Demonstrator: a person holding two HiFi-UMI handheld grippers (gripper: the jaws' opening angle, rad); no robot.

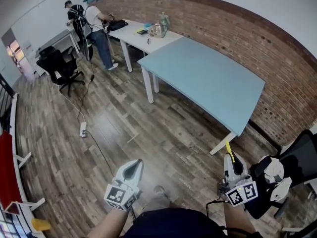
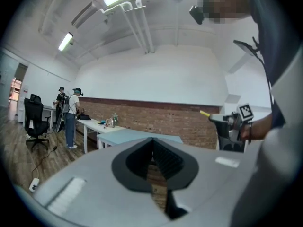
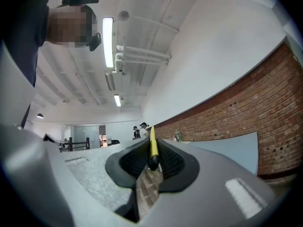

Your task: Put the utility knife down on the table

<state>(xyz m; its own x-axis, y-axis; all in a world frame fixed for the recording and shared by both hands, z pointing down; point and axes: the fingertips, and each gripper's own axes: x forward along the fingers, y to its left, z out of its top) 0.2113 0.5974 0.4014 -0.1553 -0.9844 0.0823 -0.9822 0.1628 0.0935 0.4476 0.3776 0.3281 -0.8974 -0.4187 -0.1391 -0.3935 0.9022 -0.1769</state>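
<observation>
The yellow utility knife (image 1: 229, 149) sticks out forward from my right gripper (image 1: 231, 158), which is shut on it. In the right gripper view the knife (image 3: 153, 148) stands upright between the black pads of the right gripper (image 3: 152, 162). My left gripper (image 1: 132, 166) is held low at the left, jaws together with nothing in them; its own view shows the pads (image 2: 163, 157) meeting. The light blue table (image 1: 208, 78) lies ahead, bare, some way beyond both grippers. From the left gripper view I also see the knife (image 2: 207, 113) at the right.
A white table (image 1: 133, 31) with a kettle and small items joins the blue one at the far end. Two people (image 1: 94, 19) stand there. A black office chair (image 1: 59, 66) sits at the left and another (image 1: 297, 167) at my right. A power strip (image 1: 83, 129) and cable lie on the wood floor.
</observation>
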